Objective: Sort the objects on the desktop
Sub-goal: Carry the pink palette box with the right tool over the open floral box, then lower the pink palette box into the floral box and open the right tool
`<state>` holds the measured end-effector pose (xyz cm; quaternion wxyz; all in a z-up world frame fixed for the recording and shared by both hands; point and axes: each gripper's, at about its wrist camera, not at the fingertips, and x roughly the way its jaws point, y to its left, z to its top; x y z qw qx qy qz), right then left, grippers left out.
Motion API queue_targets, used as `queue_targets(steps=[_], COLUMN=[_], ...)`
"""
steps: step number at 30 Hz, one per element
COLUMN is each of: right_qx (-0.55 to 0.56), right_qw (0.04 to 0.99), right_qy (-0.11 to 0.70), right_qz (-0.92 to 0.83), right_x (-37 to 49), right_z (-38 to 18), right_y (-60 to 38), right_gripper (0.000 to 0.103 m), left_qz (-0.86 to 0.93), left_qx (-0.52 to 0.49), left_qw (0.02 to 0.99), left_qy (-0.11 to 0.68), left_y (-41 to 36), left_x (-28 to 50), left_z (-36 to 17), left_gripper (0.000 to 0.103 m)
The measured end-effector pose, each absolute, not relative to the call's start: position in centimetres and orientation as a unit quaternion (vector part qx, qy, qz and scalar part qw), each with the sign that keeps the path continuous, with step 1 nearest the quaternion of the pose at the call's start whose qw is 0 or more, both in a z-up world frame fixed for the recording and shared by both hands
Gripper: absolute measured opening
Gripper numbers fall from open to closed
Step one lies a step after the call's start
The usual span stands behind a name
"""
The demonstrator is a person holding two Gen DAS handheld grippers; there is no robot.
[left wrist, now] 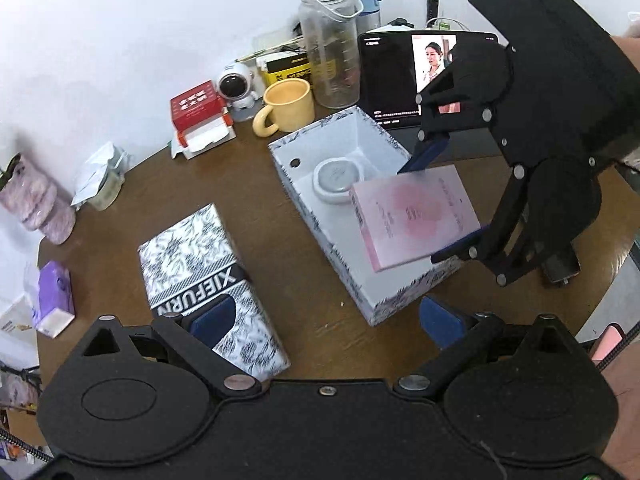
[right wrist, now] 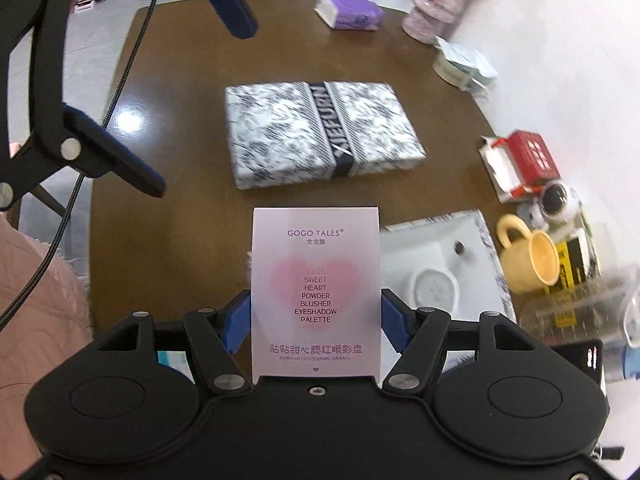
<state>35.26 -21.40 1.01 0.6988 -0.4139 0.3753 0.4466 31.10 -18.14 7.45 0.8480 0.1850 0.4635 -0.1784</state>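
tablet (left wrist: 404, 76): right half hidden behind right gripper (left wrist: 436, 196) | round white compact (left wrist: 338, 180): 4 o'clock edge covered by pink palette box (left wrist: 414, 216) | clear bottle (right wrist: 580, 308): motion-blurred at 3 o'clock | palette box bottom edge hidden by gripper body | lid (left wrist: 208, 280): near corner behind left finger (left wrist: 214, 318)

A lived-in home desk against a white wall. The brown table (left wrist: 280, 208) is crowded at twelve o'clock with a yellow mug (left wrist: 286, 106), a clear water jug (left wrist: 330, 48) and a tablet (left wrist: 400, 76) playing a video; a purple tissue pack (left wrist: 54, 300) lies at nine o'clock.
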Motion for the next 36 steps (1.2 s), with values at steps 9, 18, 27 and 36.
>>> queue_targets(steps=[9, 18, 27, 36], right_qx=[-0.422, -0.440, -0.461, -0.464], right_qw=[0.679, 0.640, 0.599, 0.575], right_qy=[0.384, 0.392, 0.402, 0.408], right_qz=[0.462, 0.493, 0.516, 0.535], right_x=[39.2, 43.0, 45.8, 46.8], right_z=[-1.1, -4.9, -10.4, -13.3], right_y=[-23.4, -23.0, -21.6, -21.1], right_gripper=[0.069, 0.069, 0.069, 0.069], left_qz=[-0.180, -0.165, -0.145, -0.128], left_qx=[0.176, 0.164, 0.141, 0.129], left_qw=[0.842, 0.834, 0.823, 0.817], left_qy=[0.478, 0.500, 0.530, 0.547], left_y=[-20.2, -21.3, -21.5, -21.3], left_x=[34.2, 36.3, 38.1, 38.9], left_z=[5.9, 4.0, 2.0, 1.2], left_gripper=[0.100, 0.100, 0.100, 0.100])
